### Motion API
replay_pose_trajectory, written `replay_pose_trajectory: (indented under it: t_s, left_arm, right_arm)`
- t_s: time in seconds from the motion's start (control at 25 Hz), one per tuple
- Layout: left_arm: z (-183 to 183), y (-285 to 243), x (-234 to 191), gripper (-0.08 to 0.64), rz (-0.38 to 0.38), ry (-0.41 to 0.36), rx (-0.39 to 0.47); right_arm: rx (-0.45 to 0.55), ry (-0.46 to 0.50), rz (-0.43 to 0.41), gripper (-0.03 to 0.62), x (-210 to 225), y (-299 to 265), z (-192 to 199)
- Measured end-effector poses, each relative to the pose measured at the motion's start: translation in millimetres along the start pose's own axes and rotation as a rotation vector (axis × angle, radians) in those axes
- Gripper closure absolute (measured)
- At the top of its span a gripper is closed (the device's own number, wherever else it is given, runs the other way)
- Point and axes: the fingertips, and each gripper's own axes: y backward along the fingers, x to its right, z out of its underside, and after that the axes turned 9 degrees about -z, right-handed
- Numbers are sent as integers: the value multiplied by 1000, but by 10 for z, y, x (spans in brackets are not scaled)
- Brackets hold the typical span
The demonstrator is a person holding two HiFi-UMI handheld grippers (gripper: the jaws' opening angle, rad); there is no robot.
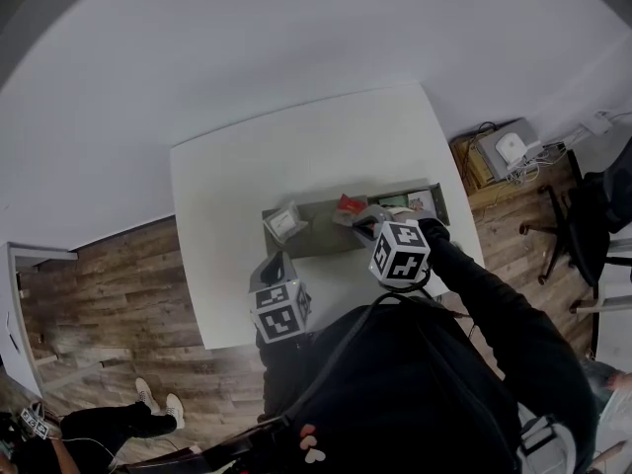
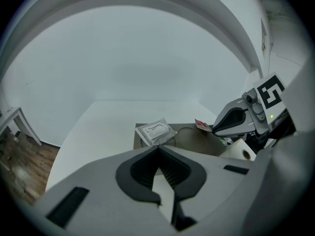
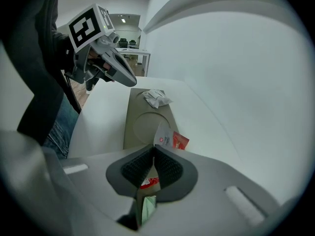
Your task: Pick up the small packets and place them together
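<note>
your right claw (image 3: 153, 147) is pinched shut on a red-and-white packet (image 3: 170, 140), which sticks up from its tips at the lower middle of the right gripper view, over the olive tray (image 3: 142, 124). your left claw (image 2: 158, 147) is closed with nothing in it, low in the left gripper view at the tray's near edge. a crumpled white packet (image 2: 156, 132) lies on the tray's left end, just beyond those tips, well apart from the held one.

in the head view a few more packets (image 1: 410, 203) lie at the tray's right end, close beside your right claw, and your dark sleeve (image 1: 494, 294) runs down from there to the lower right.

the tray sits toward the near right part of the white table (image 1: 247, 186), so the table's right edge is close to the tray's right end. the tabletop spreads wide to the upper left. past the right edge is wood floor (image 1: 109, 284), with a low box of white devices (image 1: 504, 151) at upper right and a black chair (image 1: 583, 225) at the frame's right side. a person in white shoes (image 1: 158, 398) stands at lower left, apart from the table.
</note>
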Motion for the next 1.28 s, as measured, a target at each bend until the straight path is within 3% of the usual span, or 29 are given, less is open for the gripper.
replay_pose_trajectory:
  t_s: [0.32, 0.64, 0.96, 1.28]
  left_arm:
    - [-22, -9, 8, 561, 1, -2, -4]
    - [-26, -44, -6, 561, 0, -3, 1]
    - [-31, -64, 46, 560, 16, -17, -5]
    - [-17, -78, 95, 561, 25, -28, -10]
  right_arm:
    - [12, -21, -71, 525, -65, -39, -4]
    - [78, -95, 23, 515, 198, 285, 46]
    - [15, -257, 110, 515, 492, 726, 772]
    - [-89, -338, 53, 505, 430, 712, 1323]
